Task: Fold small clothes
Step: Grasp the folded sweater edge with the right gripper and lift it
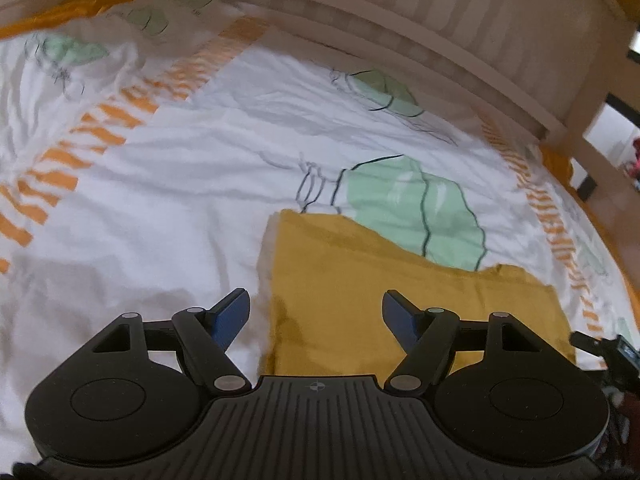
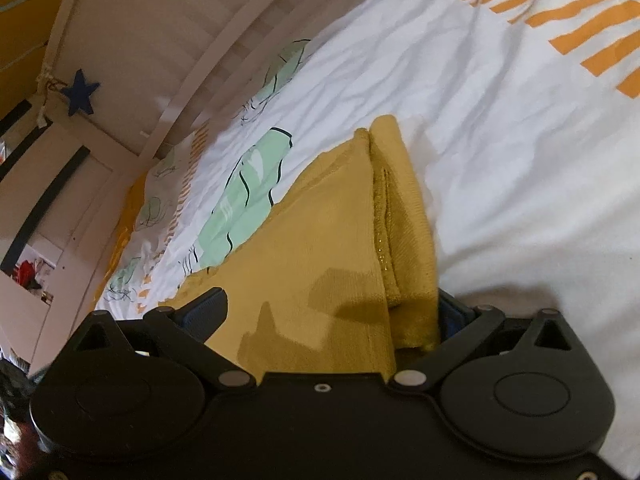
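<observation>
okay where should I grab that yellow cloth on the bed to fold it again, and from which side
Take the yellow cloth at its doubled edge, where the stacked layers would pinch together. Probably come in low from the near end, along the bedsheet, with the right tool, whose open fingers already straddle that end.

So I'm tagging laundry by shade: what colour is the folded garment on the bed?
Mustard yellow, plain: the folded knit garment shows best in the right wrist view.

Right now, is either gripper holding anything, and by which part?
Nothing is held. The left gripper hangs open over the folded mustard-yellow knit garment; the right gripper straddles that garment's folded edge, jaws wide apart, not pinching.
</observation>
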Demonstrator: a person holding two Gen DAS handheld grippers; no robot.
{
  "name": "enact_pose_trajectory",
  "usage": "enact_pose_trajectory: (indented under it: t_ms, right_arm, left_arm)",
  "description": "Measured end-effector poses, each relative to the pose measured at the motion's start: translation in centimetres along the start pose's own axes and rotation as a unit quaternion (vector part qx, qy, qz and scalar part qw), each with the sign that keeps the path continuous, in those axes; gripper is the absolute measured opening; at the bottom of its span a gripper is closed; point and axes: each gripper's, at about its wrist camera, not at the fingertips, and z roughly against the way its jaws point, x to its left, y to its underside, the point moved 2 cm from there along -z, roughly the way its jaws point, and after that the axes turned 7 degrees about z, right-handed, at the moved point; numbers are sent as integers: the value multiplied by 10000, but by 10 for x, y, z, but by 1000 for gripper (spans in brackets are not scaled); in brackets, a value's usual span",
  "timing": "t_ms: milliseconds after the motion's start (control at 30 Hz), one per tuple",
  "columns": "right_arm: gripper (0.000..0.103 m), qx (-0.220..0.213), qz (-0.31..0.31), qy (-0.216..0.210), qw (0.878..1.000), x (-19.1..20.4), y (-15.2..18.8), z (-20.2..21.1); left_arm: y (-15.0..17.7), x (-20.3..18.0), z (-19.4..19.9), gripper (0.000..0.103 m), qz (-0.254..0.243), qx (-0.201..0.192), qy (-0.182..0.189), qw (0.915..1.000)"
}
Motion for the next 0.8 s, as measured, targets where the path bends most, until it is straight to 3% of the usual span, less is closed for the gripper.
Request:
enact_pose_trajectory:
  t_ms: [67,133,167,233,300,400,567,800]
  right_arm:
    - [93,2,6,81,10000,2,-1,-1]
    - [66,-3,35,238,9997,3,-1,0]
    - [61,-6,9,331,9995,2,-1,0]
    - [39,-22,-100,475,9988,-2,0,1]
    - [30,-133,-162,505,9985,-2,2,4]
    - [27,-295,19,581,9979,14,2,8]
    - [26,-538,231,306,9978,52,-8,12]
    - [26,-346,776,-209,9962,129,-14,-10]
  left_arm:
    - [0,9,-11,70,183,212,-117,9995]
    - [-4,12,-15,70,234,338,15,9992]
    - [-5,11,-15,70,191,320,42,9993]
    - [-8,11,-13,70,80,287,59,9995]
    - [-10,14,-14,70,24,324,119,9994]
    - [-14,23,-14,70,238,302,8,9993]
    - [-25,35,-12,70,488,234,-70,9985]
    - [-31,32,-8,70,478,273,109,9984]
